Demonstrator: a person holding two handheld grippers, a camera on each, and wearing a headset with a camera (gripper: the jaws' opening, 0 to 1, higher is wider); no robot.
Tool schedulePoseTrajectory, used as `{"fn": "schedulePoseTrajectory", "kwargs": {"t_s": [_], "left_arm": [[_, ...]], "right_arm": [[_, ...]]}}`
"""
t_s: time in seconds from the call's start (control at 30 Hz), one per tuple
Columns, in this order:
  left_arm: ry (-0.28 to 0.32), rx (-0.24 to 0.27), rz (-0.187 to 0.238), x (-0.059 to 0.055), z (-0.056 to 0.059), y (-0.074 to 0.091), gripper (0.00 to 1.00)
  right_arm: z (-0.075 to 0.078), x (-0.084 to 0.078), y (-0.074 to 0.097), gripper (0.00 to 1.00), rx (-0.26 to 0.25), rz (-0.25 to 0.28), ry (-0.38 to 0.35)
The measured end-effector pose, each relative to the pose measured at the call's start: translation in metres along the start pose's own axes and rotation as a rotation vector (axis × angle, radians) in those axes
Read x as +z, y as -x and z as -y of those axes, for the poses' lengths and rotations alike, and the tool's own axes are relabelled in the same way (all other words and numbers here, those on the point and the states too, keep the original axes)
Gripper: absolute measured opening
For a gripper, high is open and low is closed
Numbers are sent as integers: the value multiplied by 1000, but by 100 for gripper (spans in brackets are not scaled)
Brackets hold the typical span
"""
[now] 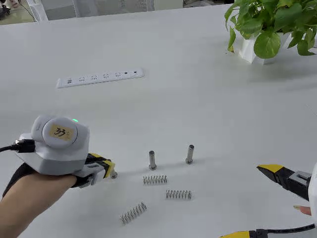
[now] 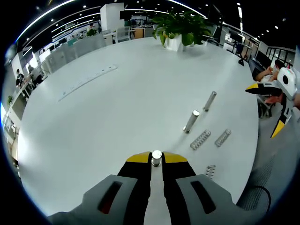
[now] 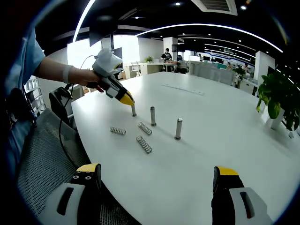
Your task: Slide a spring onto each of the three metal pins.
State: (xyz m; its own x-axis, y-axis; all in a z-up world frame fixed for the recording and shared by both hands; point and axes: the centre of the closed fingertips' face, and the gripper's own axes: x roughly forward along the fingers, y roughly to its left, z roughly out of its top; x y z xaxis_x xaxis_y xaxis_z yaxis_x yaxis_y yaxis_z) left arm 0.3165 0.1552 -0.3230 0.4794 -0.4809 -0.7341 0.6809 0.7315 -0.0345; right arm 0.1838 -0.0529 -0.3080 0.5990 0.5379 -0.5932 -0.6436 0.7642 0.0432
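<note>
The fingers point(image 2: 138, 161) of my left gripper point(image 2: 156, 156) are pinched on the head of one pin point(image 1: 113, 174), which stands on the surface point(image 1: 198, 99). My right gripper point(image 3: 157, 171) hangs wide open, holding nothing, well apart from the work. Three springs point(image 1: 155, 179) lie loose near the two other pins point(image 1: 152, 159), none threaded yet. I judge my grip blocks the pin's top, so I should hold lower, keep it upright, and bring a spring down end-on with the right.
</note>
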Motion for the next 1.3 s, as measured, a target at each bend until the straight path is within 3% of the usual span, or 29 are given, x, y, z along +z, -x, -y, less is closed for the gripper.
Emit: {"fn": "schedulePoseTrajectory", "kwargs": {"t_s": [0.47, 0.67, 0.93, 1.1, 1.3], "left_arm": [[-6, 0, 13, 0, 0, 1, 17], [-17, -21, 29, 1, 5, 0, 33], [-26, -43, 58, 3, 9, 0, 64], [-67, -56, 77, 2, 12, 1, 87], [-86, -84, 85, -1, 19, 2, 99]], "right_arm": [[1, 0, 1, 99, 0, -3, 2], [0, 0, 0, 99, 1, -4, 6], [2, 0, 0, 99, 0, -7, 13], [3, 1, 1, 99, -3, -10, 19], [5, 2, 0, 99, -2, -10, 26]]}}
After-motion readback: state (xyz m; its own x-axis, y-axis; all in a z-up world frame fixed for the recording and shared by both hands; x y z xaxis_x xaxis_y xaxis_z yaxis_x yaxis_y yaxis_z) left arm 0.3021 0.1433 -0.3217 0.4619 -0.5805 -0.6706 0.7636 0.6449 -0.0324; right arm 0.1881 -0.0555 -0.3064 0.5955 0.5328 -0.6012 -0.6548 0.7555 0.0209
